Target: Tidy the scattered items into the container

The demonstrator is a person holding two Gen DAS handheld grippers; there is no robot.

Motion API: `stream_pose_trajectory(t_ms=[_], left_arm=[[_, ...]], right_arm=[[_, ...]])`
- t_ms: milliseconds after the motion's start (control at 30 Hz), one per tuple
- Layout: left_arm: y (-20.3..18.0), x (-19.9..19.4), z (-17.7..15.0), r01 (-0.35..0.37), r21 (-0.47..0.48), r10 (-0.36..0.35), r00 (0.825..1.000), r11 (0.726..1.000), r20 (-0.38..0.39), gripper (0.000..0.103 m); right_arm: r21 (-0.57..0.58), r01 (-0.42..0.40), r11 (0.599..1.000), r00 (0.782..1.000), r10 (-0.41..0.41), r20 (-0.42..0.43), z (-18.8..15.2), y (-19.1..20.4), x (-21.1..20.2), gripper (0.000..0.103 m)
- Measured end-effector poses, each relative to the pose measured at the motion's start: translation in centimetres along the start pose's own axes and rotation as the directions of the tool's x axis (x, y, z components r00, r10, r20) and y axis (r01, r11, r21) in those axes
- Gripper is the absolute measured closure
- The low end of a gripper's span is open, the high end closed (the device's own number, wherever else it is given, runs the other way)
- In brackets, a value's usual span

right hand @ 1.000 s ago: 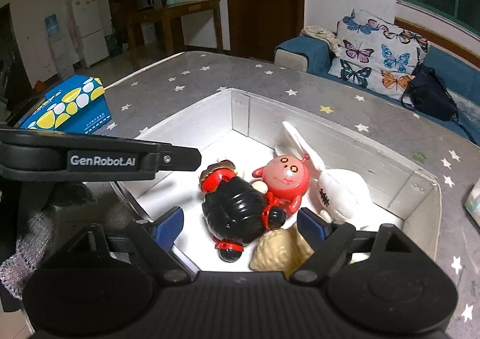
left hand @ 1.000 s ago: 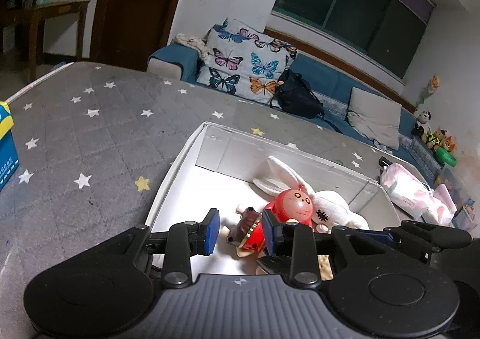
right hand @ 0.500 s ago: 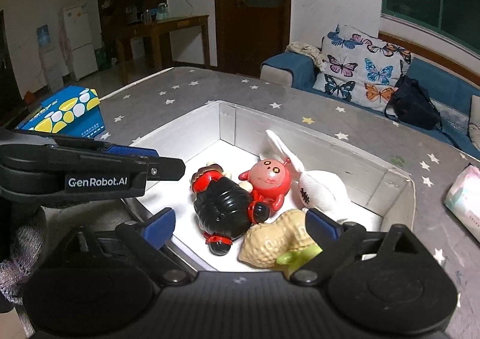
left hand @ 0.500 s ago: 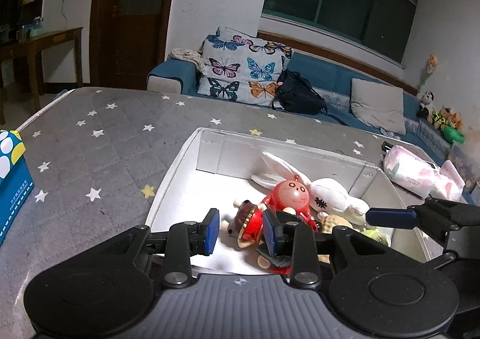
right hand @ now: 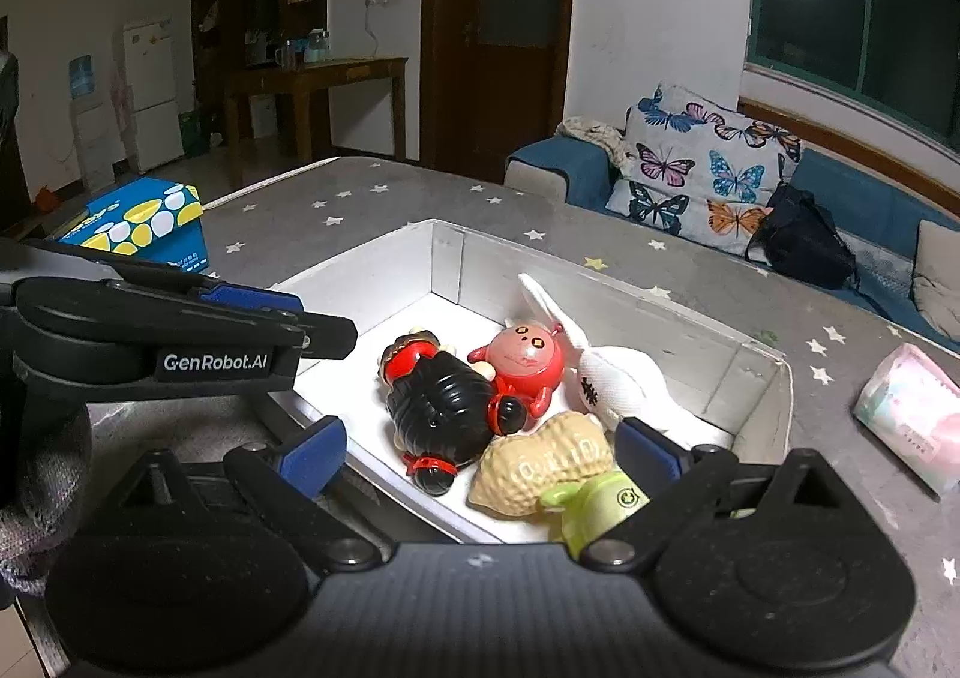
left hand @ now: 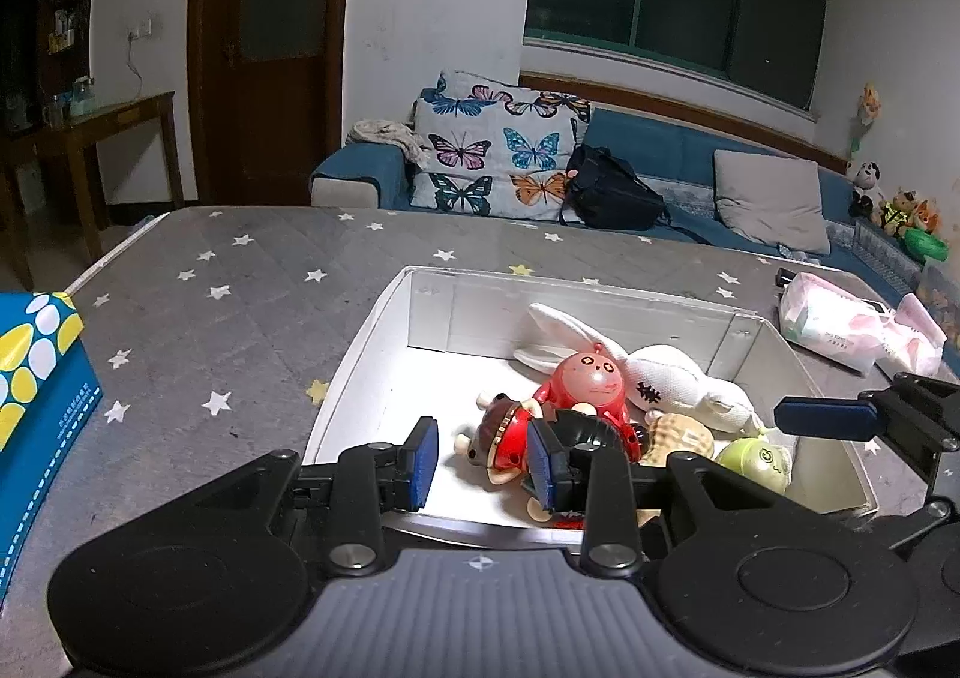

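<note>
A white open box [left hand: 384,318] [right hand: 360,282] sits on the grey star-print tabletop. Inside lie a red round figure [left hand: 591,384] [right hand: 525,357], a black-haired doll in red [right hand: 438,402] [left hand: 504,435], a white plush rabbit [left hand: 672,378] [right hand: 618,384], a tan peanut toy [right hand: 540,474] [left hand: 681,435] and a green toy [right hand: 600,501] [left hand: 753,459]. My left gripper [left hand: 480,465] is open and empty above the box's near edge. My right gripper [right hand: 480,459] is wide open and empty over the box's near corner.
A blue and yellow carton [left hand: 36,378] [right hand: 144,225] stands at the table's left. A pink tissue pack [left hand: 840,324] [right hand: 906,417] lies to the right of the box. A sofa with butterfly cushions [left hand: 498,162] is behind the table.
Both grippers have drawn back and up from the box, so more of the room and box shows. The toys in the box have not moved.
</note>
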State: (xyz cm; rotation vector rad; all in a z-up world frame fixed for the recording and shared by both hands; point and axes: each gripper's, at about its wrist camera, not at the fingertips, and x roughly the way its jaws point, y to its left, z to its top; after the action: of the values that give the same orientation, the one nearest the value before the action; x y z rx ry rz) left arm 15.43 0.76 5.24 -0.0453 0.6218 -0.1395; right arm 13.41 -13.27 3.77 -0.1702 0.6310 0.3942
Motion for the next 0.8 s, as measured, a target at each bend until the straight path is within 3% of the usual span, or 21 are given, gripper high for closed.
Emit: stream_pose_trajectory(t_ms=[800], left_arm=[[-1.3, -1.3, -1.5, -0.009, 0.025, 0.009, 1.0, 1.0, -0.001, 0.068]], right_arm=[[0.033, 0.036, 0.999, 0.998, -0.037, 0.041, -1.8, 0.5, -2.1, 0.0]])
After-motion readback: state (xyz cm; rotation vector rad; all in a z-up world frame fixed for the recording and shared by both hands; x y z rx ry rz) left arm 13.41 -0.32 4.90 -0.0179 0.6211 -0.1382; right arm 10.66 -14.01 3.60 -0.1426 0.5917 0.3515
